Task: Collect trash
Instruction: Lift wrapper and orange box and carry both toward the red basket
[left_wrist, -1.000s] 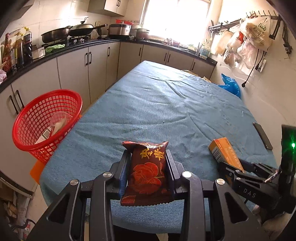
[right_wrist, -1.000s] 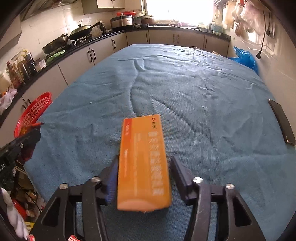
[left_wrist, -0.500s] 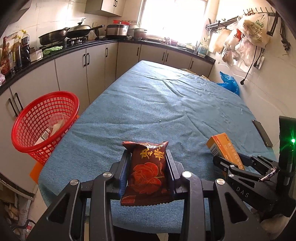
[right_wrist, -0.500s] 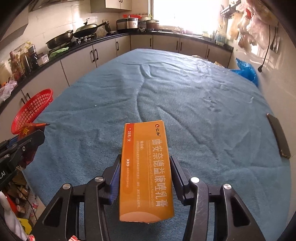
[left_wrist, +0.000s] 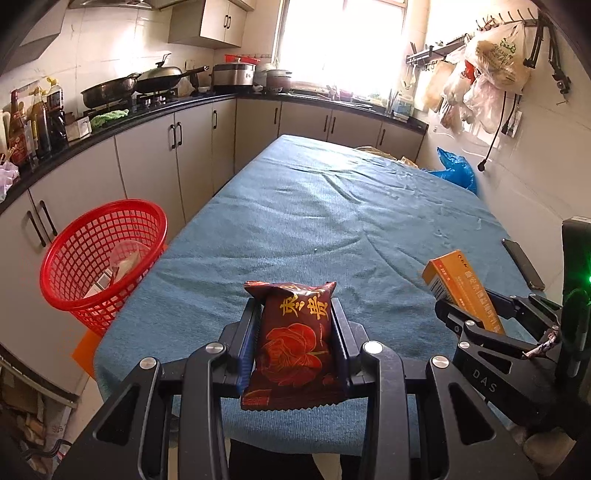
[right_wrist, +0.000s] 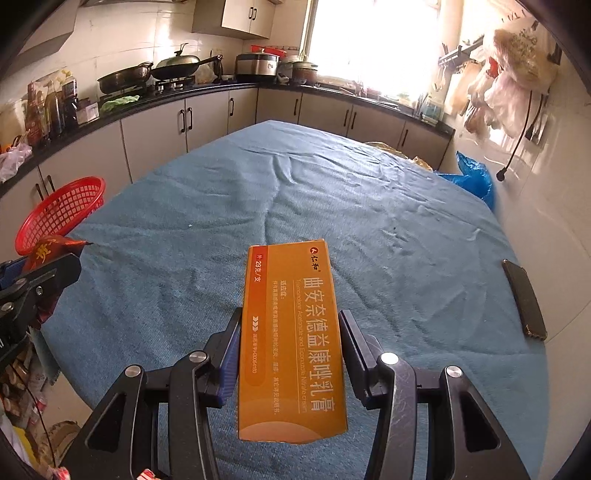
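Note:
My left gripper (left_wrist: 293, 314) is shut on a dark red snack packet (left_wrist: 293, 339), held above the near end of the blue-covered table (left_wrist: 314, 221). My right gripper (right_wrist: 290, 325) is shut on an orange medicine box (right_wrist: 291, 332), also above the table's near end. The box and right gripper show at the right of the left wrist view (left_wrist: 461, 288). The packet's tip and the left gripper show at the left of the right wrist view (right_wrist: 48, 249). A red mesh basket (left_wrist: 105, 254) with some trash inside stands beside the table's left edge; it also shows in the right wrist view (right_wrist: 59, 214).
A black phone (right_wrist: 524, 302) lies near the table's right edge. Grey cabinets (left_wrist: 147, 158) with a black counter run along the left and back. A blue bag (left_wrist: 456, 171) sits at the far right by the wall. Plastic bags (left_wrist: 491, 74) hang from wall hooks.
Both grippers have risen and pulled back from the table with their loads held. The views now take in more of the kitchen and the basket sits lower and farther off.

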